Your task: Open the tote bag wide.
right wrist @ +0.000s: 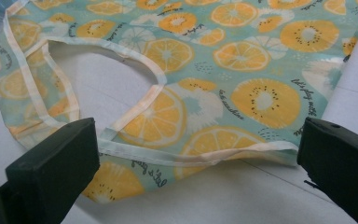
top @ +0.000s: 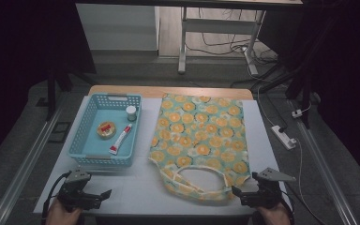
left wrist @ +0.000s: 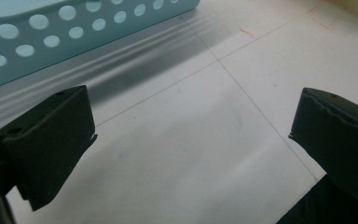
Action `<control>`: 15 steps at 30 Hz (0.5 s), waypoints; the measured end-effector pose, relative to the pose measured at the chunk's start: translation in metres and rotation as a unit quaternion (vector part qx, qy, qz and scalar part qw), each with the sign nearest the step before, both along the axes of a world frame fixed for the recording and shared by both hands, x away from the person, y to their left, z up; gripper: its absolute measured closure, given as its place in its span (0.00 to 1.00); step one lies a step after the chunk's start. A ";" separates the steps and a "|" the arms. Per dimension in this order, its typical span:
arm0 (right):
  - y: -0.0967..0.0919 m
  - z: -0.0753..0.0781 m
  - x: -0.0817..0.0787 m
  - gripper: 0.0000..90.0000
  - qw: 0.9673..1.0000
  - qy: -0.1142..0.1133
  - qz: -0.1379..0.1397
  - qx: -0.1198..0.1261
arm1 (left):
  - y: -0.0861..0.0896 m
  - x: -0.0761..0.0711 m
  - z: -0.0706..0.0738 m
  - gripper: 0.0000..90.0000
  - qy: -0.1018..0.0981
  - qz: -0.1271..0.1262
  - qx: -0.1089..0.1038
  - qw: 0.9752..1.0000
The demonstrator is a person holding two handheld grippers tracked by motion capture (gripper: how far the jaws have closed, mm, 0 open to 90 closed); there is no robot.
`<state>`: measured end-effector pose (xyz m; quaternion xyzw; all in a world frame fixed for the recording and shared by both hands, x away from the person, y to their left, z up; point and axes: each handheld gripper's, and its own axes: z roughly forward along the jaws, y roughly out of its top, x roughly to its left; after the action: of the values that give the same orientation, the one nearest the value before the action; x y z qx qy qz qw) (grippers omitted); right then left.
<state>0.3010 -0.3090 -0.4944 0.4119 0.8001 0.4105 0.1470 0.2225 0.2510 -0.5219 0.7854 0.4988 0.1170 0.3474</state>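
Both grippers' jaws gape, released — right gripper (right wrist: 196, 154) at the bag (right wrist: 223, 70) hem, bare table (left wrist: 205, 140) under left gripper (left wrist: 191, 135).

The left gripper (top: 104, 193) rests low at the near left, its hand (top: 62, 213) gripping from behind, jaws spread wide with nothing between them; the right gripper (top: 236, 191) sits at the near right, hand (top: 273, 214) behind it, jaws likewise wide apart and empty; both point inward.

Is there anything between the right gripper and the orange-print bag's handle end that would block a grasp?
Nothing visible does. The right gripper sits open beside the bag, and in the right gripper view the handle and hem lie flat on bare table just past the open jaws.
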 end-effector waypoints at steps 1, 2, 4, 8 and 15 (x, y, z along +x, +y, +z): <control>0.000 0.000 0.000 0.00 1.000 0.000 0.000 0.000 | 0.001 0.000 0.000 0.00 0.000 -0.002 -0.003 1.000; 0.000 0.000 0.000 0.00 1.000 -0.001 0.003 -0.002 | 0.001 0.000 0.000 0.00 -0.001 -0.002 -0.006 1.000; 0.001 0.000 0.000 0.00 1.000 -0.002 0.005 -0.003 | 0.001 0.000 0.000 0.00 0.000 -0.004 -0.009 1.000; 0.001 0.000 0.000 0.00 1.000 0.002 0.009 -0.005 | 0.001 0.001 0.000 0.00 0.004 -0.007 -0.008 1.000; 0.002 -0.001 0.002 0.00 1.000 0.007 0.010 -0.006 | 0.000 0.002 -0.001 0.00 0.007 -0.007 -0.007 1.000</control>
<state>0.3027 -0.3074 -0.4956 0.4059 0.8077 0.4044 0.1392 0.2242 0.2514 -0.5228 0.7871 0.4967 0.1057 0.3501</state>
